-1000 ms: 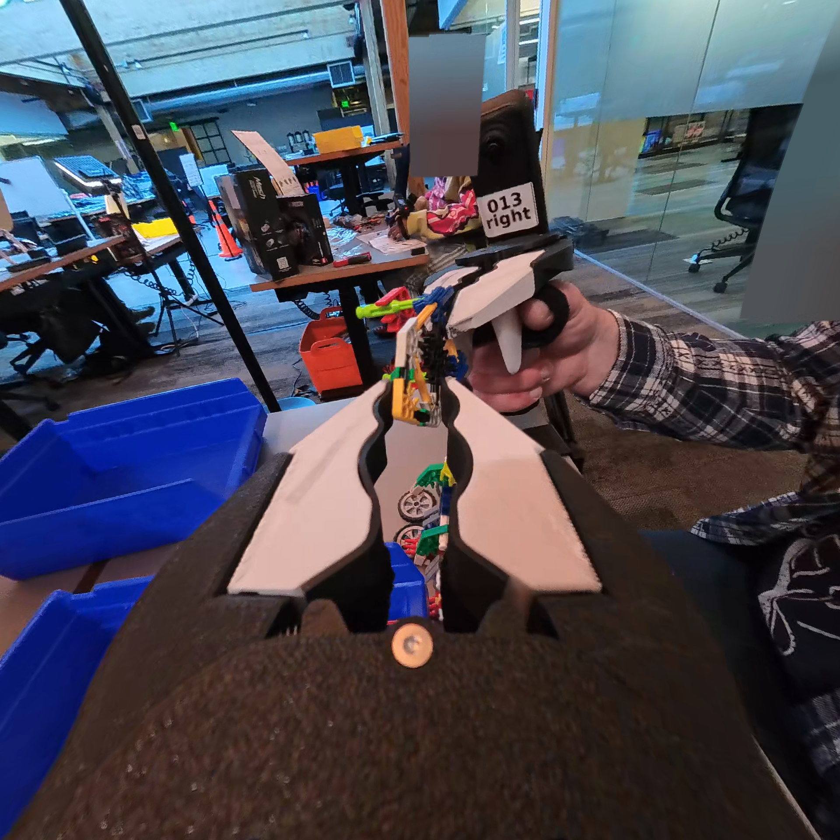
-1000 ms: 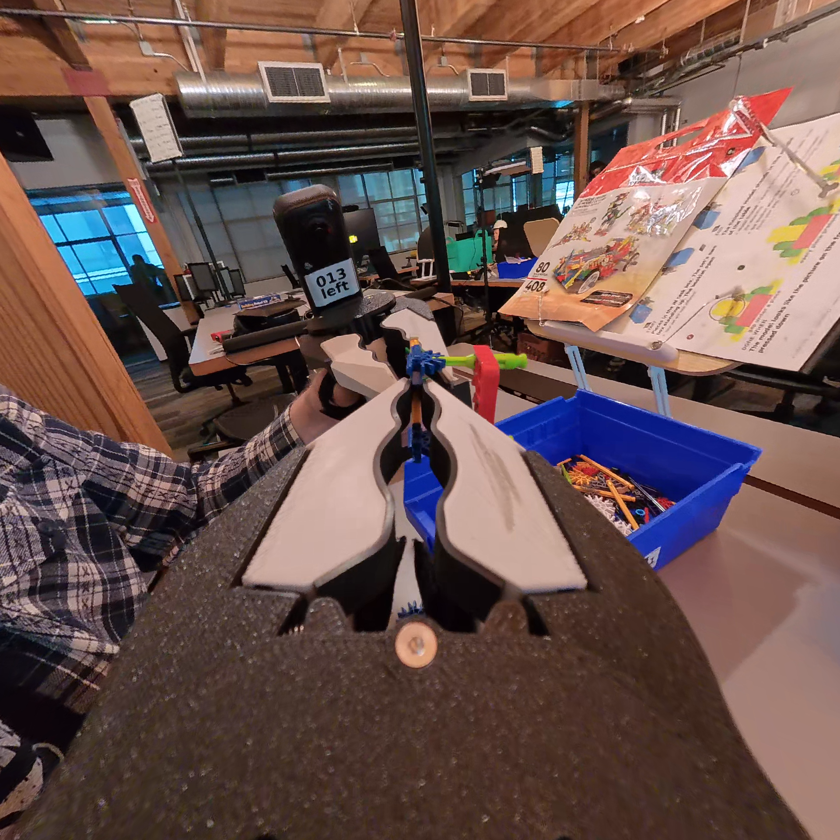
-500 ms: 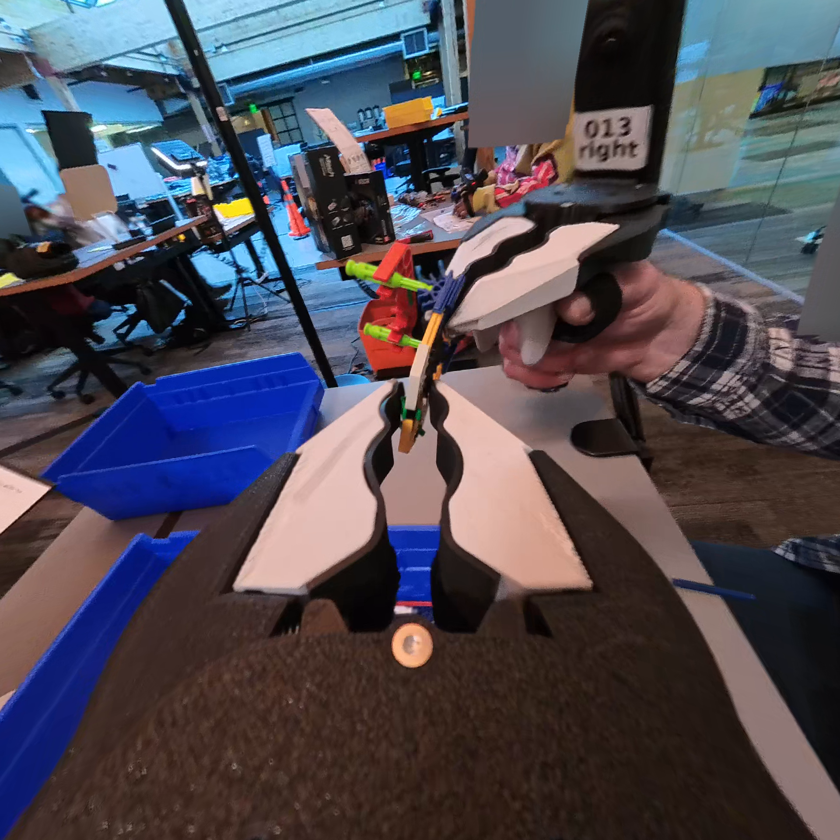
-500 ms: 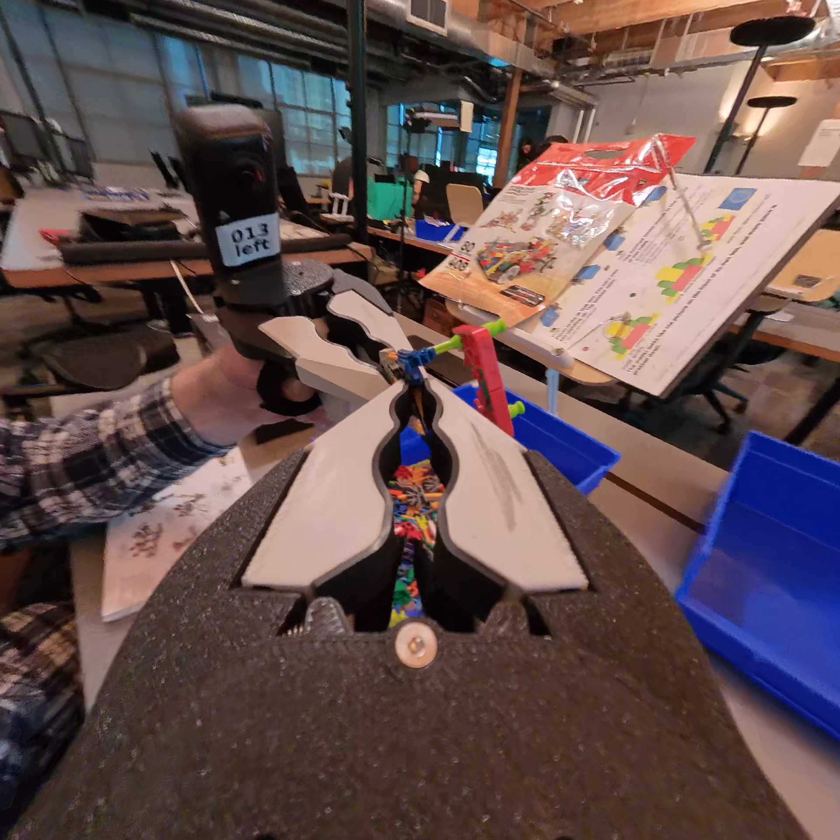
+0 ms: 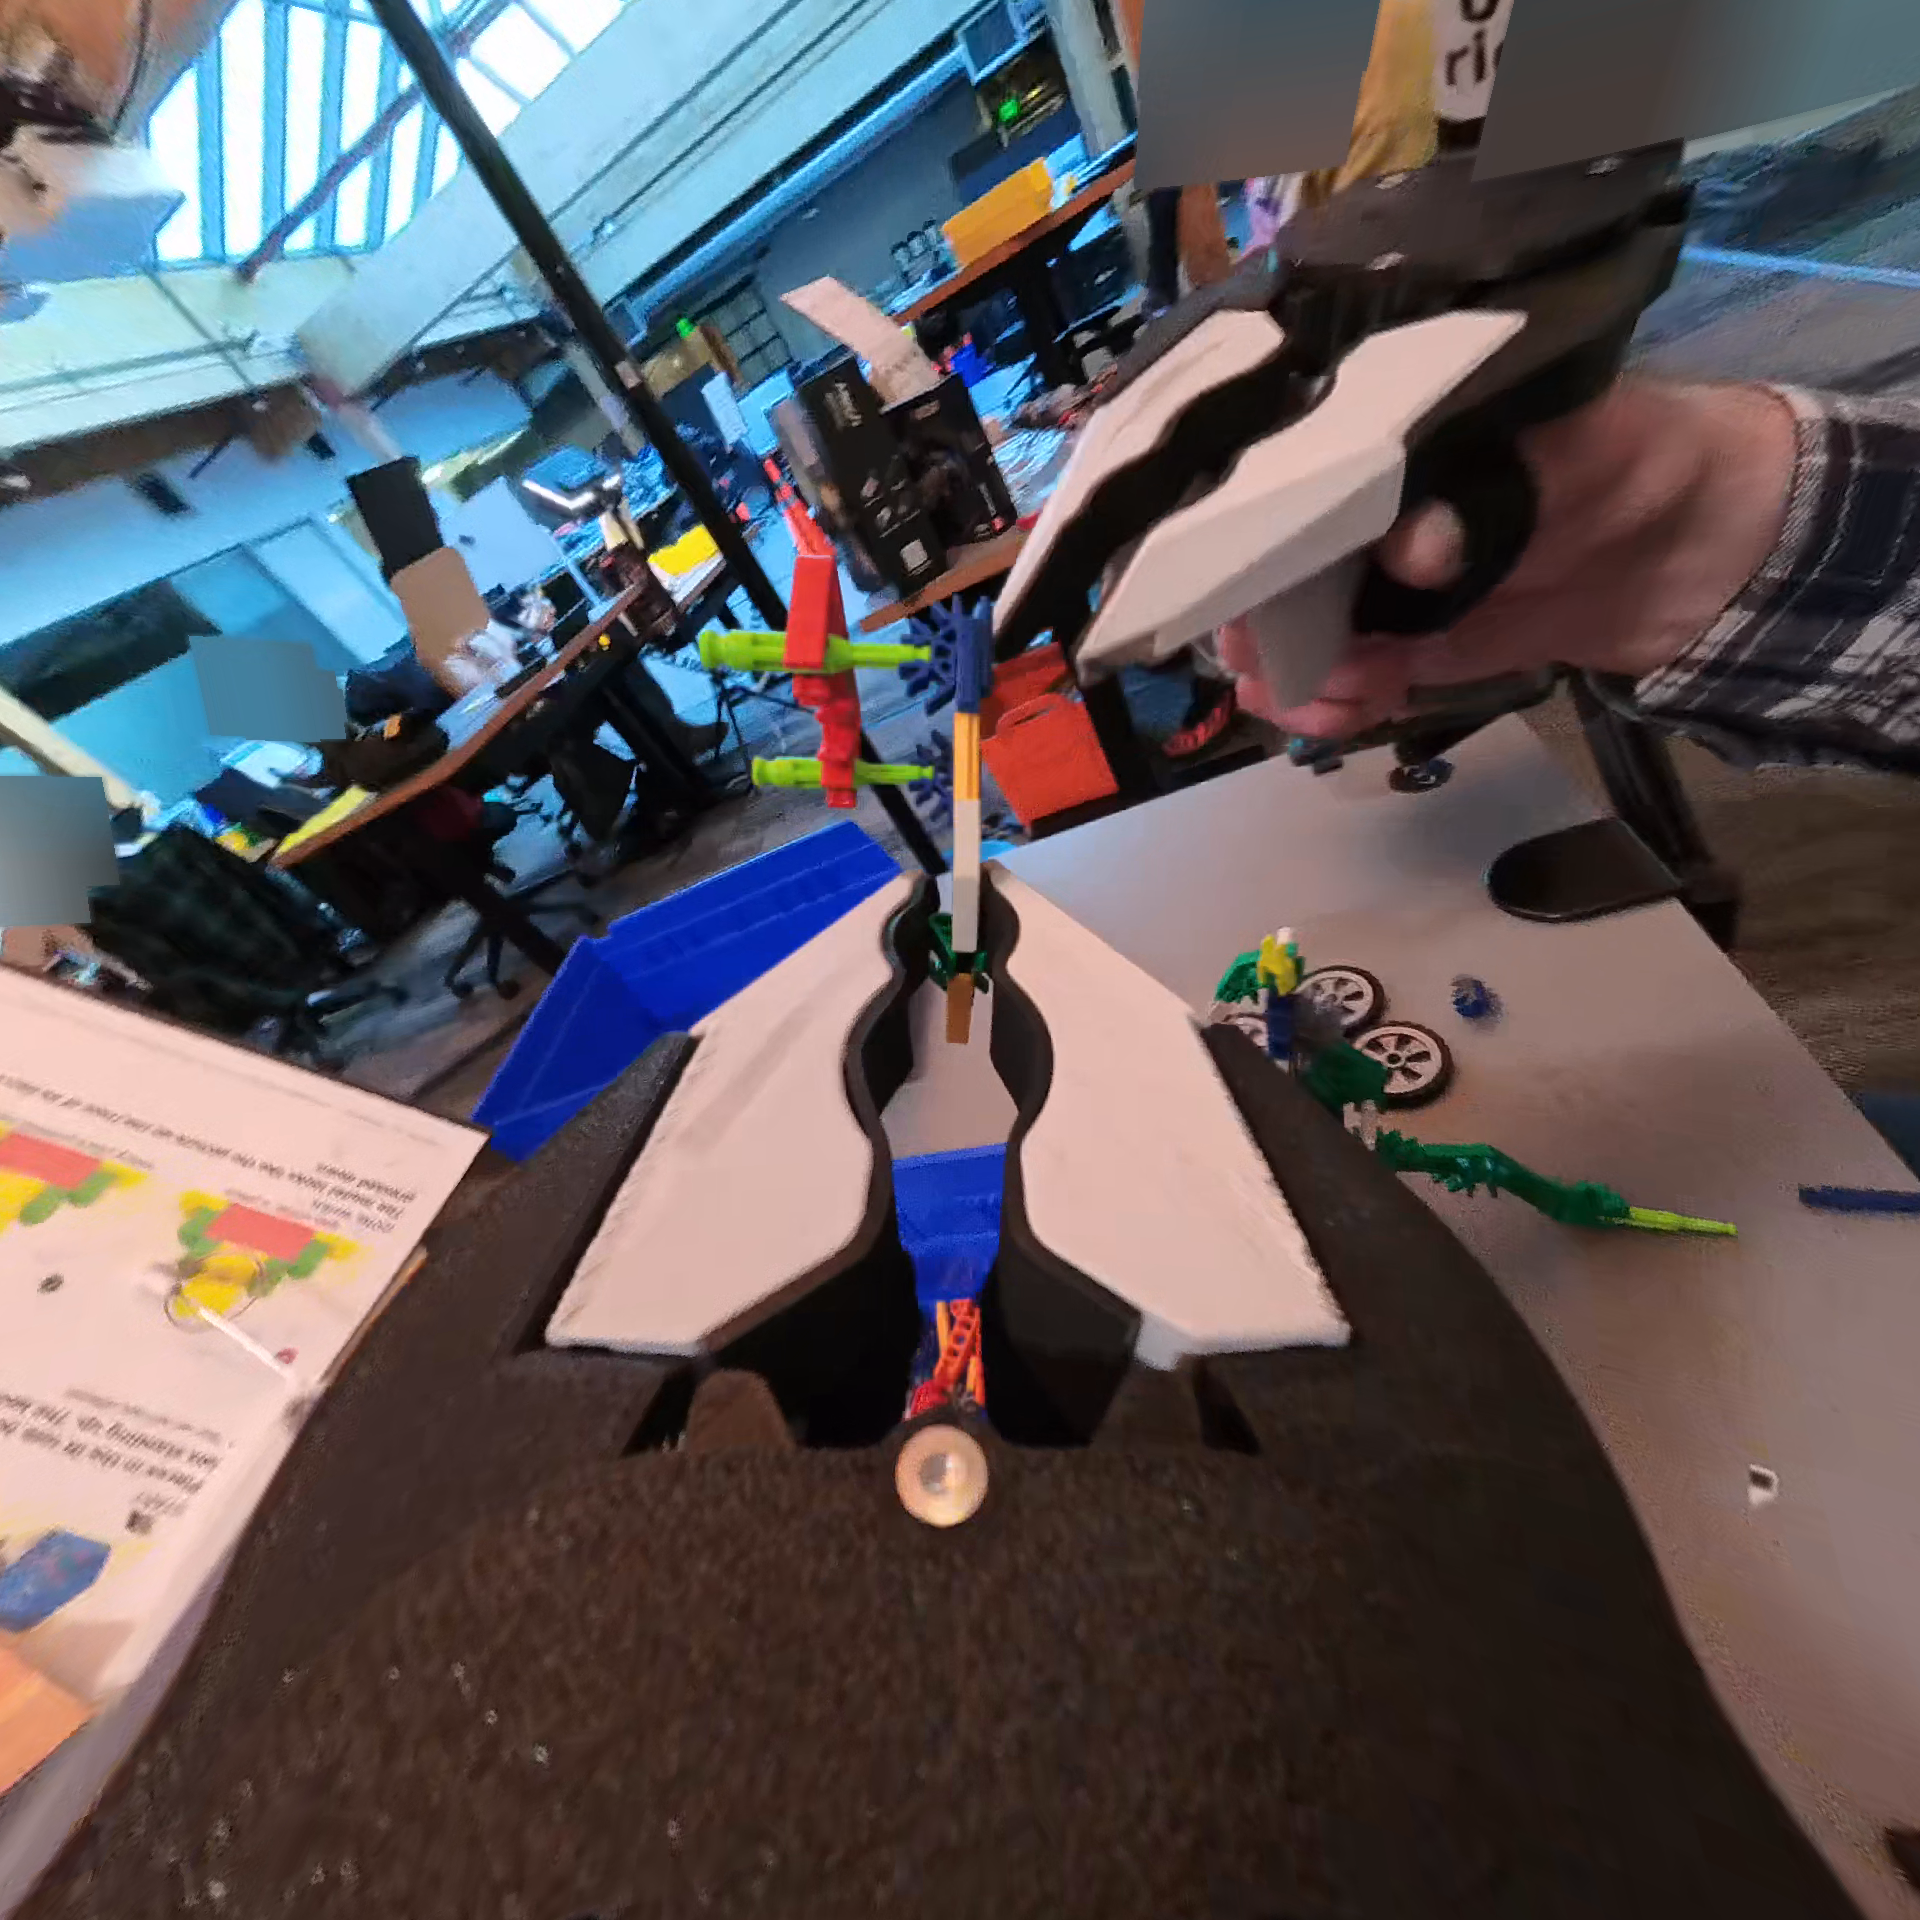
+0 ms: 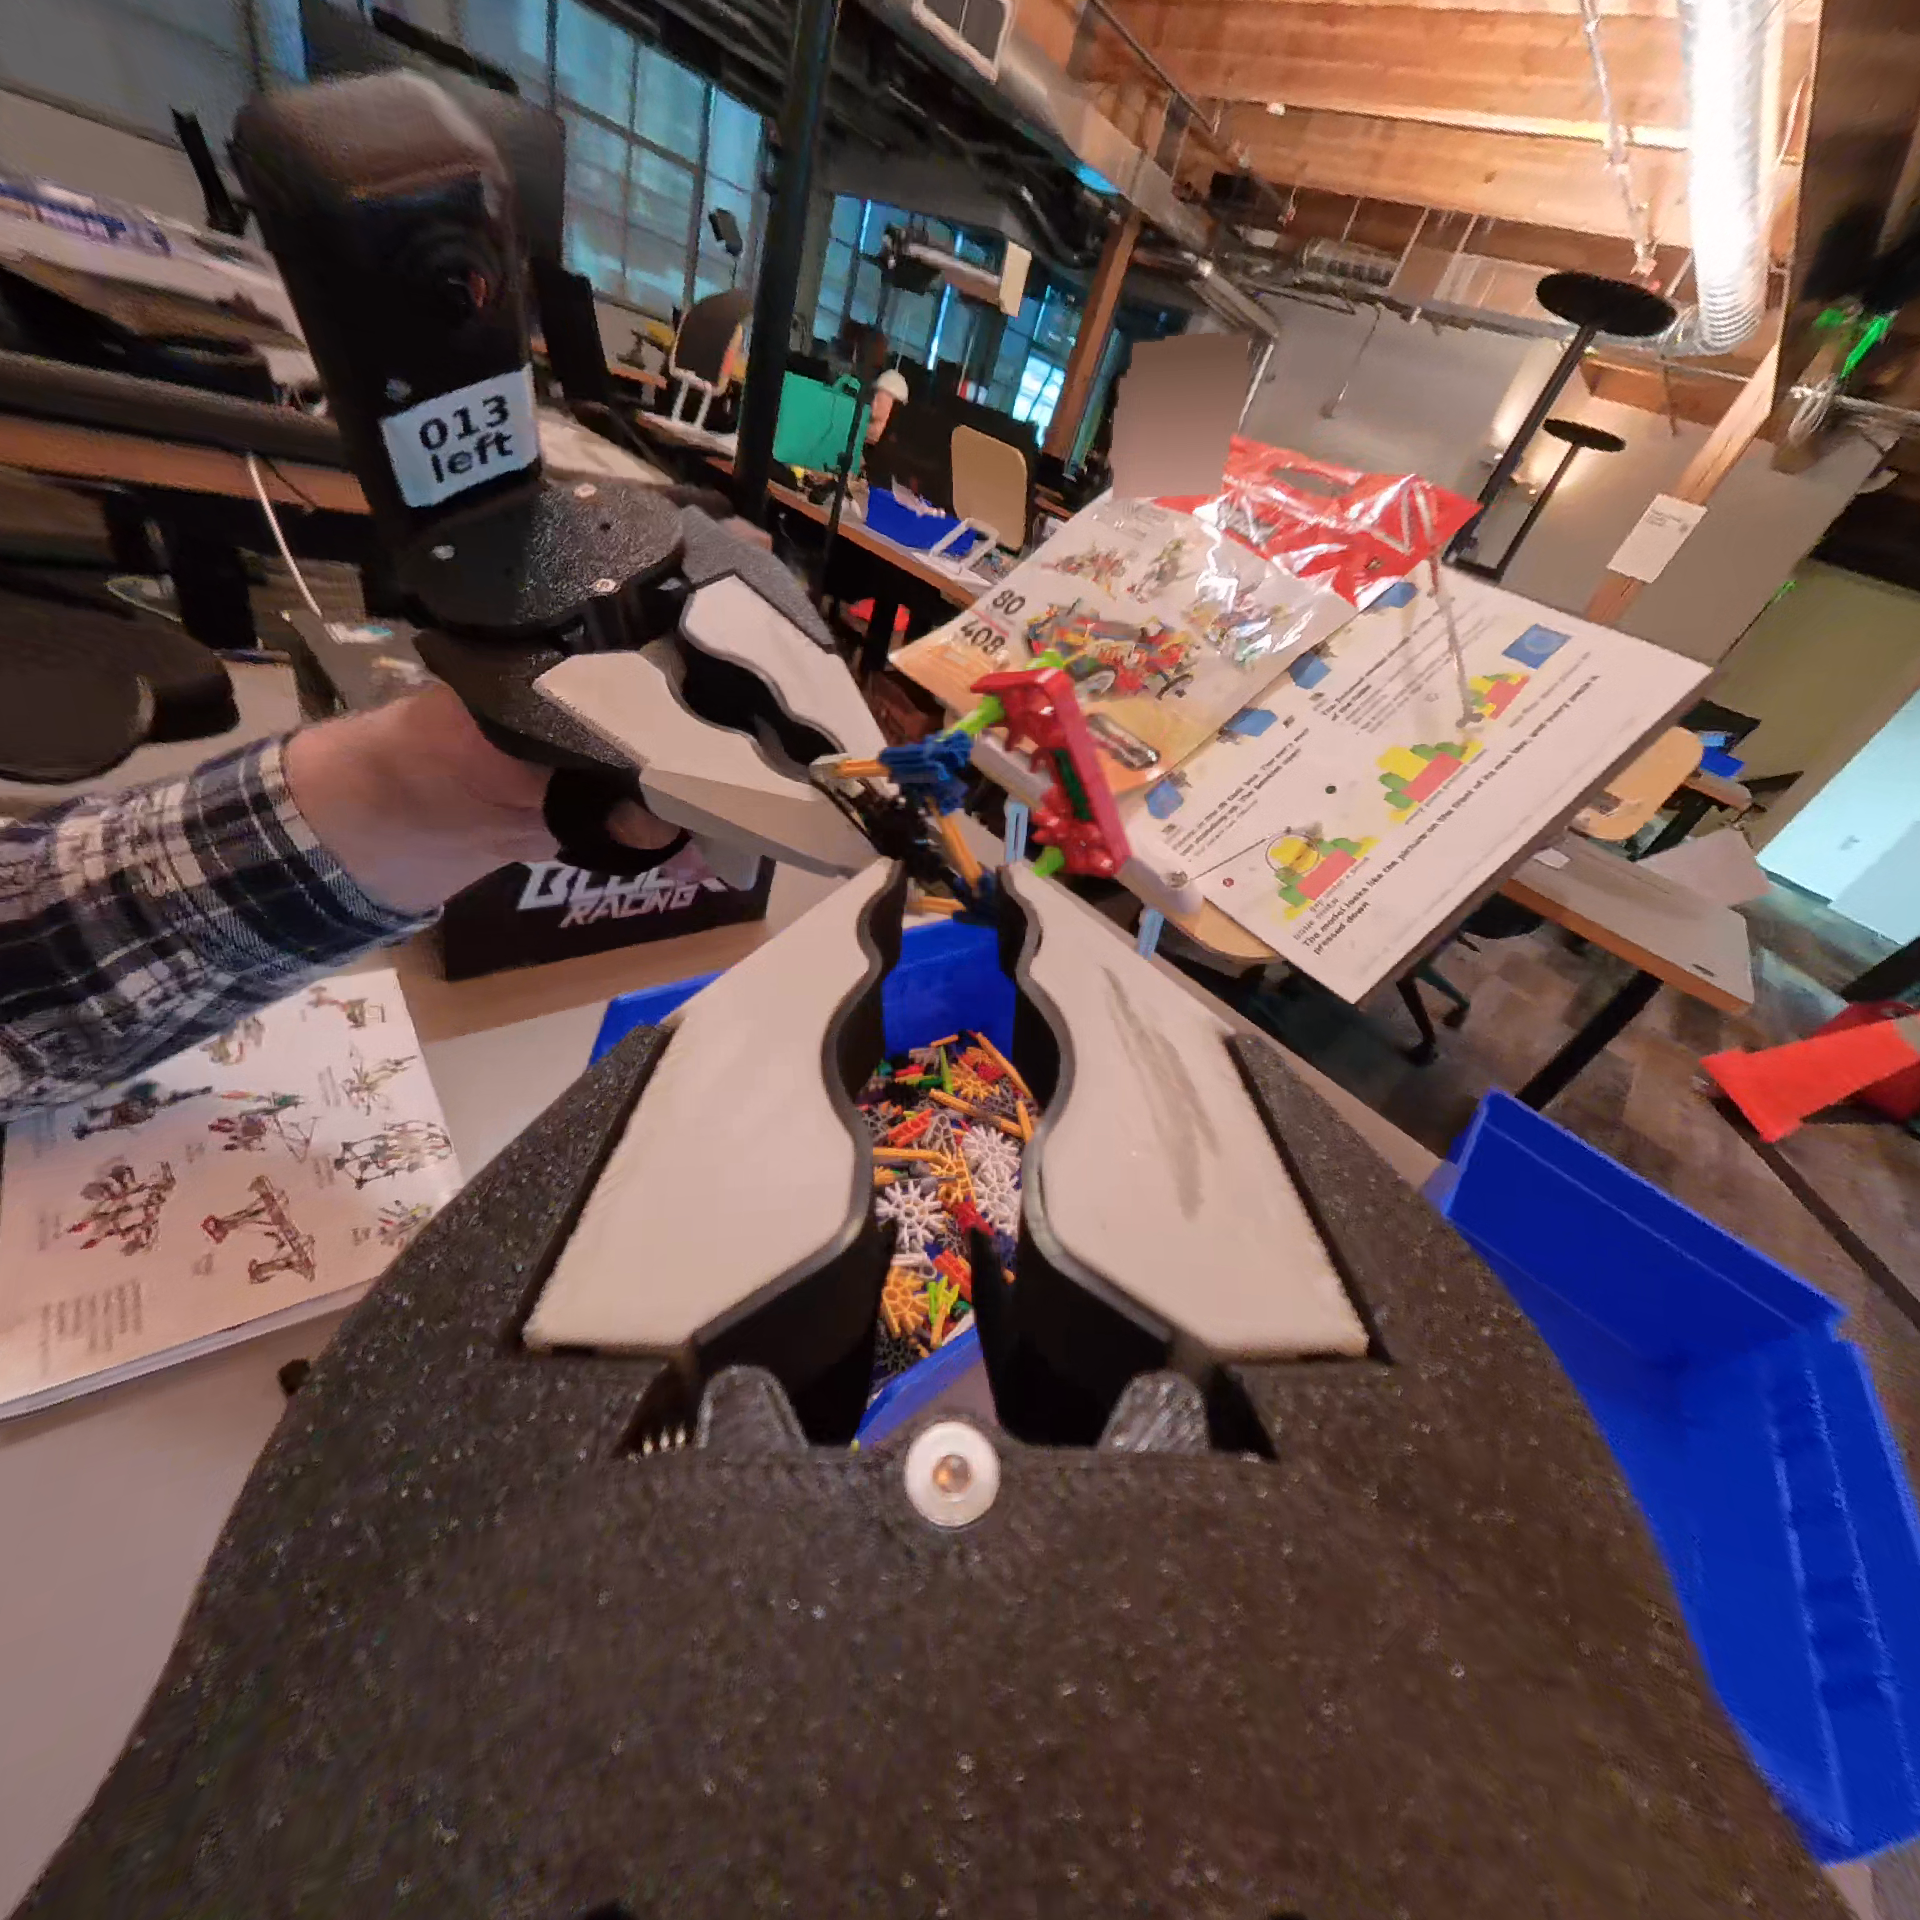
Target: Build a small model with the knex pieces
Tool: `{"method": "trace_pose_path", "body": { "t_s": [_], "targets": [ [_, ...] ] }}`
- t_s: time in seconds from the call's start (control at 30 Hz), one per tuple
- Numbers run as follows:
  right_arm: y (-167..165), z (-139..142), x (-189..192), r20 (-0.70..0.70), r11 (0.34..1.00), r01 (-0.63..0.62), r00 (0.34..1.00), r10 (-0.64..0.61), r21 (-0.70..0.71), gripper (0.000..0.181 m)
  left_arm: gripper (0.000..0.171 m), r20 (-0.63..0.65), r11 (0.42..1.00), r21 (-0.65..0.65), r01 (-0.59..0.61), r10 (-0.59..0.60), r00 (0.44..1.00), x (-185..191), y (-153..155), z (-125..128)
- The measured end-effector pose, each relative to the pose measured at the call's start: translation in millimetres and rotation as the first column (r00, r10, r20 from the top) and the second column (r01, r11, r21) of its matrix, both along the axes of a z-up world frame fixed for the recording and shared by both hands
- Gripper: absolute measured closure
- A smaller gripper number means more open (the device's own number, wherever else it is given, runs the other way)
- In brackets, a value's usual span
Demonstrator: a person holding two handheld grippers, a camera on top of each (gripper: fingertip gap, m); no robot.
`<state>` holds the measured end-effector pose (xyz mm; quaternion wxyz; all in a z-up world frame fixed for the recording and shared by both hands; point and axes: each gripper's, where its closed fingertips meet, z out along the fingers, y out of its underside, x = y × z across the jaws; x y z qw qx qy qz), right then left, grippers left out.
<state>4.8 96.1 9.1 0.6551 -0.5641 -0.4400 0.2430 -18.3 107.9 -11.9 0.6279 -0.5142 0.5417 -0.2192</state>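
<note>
A small rod-and-connector toy model is held in the air between both grippers. In the left wrist view its white, orange and blue rod [image 5: 966, 790] stands upright, with a red piece [image 5: 826, 686] on two lime rods off to the left. My left gripper [image 5: 956, 940] is shut on the rod's lower end at a green connector. My right gripper [image 5: 1023, 634] grips the top by the blue connector. In the right wrist view my right gripper [image 6: 951, 888] is shut on the model's blue and orange parts [image 6: 925, 769], the red piece [image 6: 1060, 774] sticks out right, and the left gripper [image 6: 847, 805] meets it from the left.
A blue bin of loose pieces [image 6: 945, 1143] lies below the grippers. Another blue bin [image 6: 1662, 1351] is at the right. An instruction sheet on a tilted stand [image 6: 1403, 748] and a booklet [image 6: 208, 1143] flank them. A green wheeled model [image 5: 1340, 1039] and a blue rod [image 5: 1860, 1200] lie on the grey table [image 5: 1610, 1091].
Both grippers have swung together with the model still held between them. The rod now stands upright, and the right gripper sits higher and closer in the left wrist view.
</note>
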Motion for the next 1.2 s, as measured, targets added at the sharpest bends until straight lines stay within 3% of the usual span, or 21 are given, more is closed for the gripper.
{"method": "trace_pose_path", "body": {
  "t_s": [0.17,0.37,0.5,0.57,0.67,0.77,0.9,1.2],
  "targets": [
    [-0.7,20.6,12.7,-0.046,0.999,-0.033,0.998,0.033,0.009,0.162,0.166,-0.051,0.996,-0.007,0.094,-0.094,0.994,0.3,-16.8,-5.2],
    [-13.4,1.0,-12.2,0.164,0.991,-0.127,0.979,0.119,0.043,0.168,0.167,-0.117,0.97,-0.03,0.241,-0.243,0.963,9.4,-46.5,-16.6],
    [-9.9,2.8,-13.8,0.167,0.995,-0.086,0.983,0.075,0.057,0.172,0.164,-0.073,0.975,-0.037,0.219,-0.221,0.973,3.8,-38.8,-11.0],
    [-9.8,4.9,-14.3,0.161,0.995,-0.068,0.985,0.055,0.075,0.178,0.147,-0.059,0.992,-0.001,0.127,-0.127,0.99,1.8,-24.7,-5.4],
    [-5.2,0.0,-17.1,0.219,0.993,-0.01,0.975,-0.017,0.121,0.177,0.142,-0.086,0.994,0.019,0.111,-0.109,0.99,5.5,-26.6,-6.2],
    [-4.2,-3.9,-23.0,0.287,0.978,0.029,0.954,-0.088,0.205,0.177,0.143,-0.139,0.996,0.045,0.077,-0.07,0.988,11.7,-26.7,-11.0],
    [-1.2,-5.4,-27.3,0.326,0.953,0.08,0.929,-0.177,0.291,0.176,0.158,-0.186,0.997,0.065,0.033,-0.02,0.982,15.4,-21.9,-16.5],
    [6.9,5.7,-26.5,0.262,0.881,0.203,0.905,-0.336,0.428,0.175,0.165,-0.085,1.0,-0.002,-0.003,0.003,0.996,20.1,-13.6,-7.9]
  ]
}}
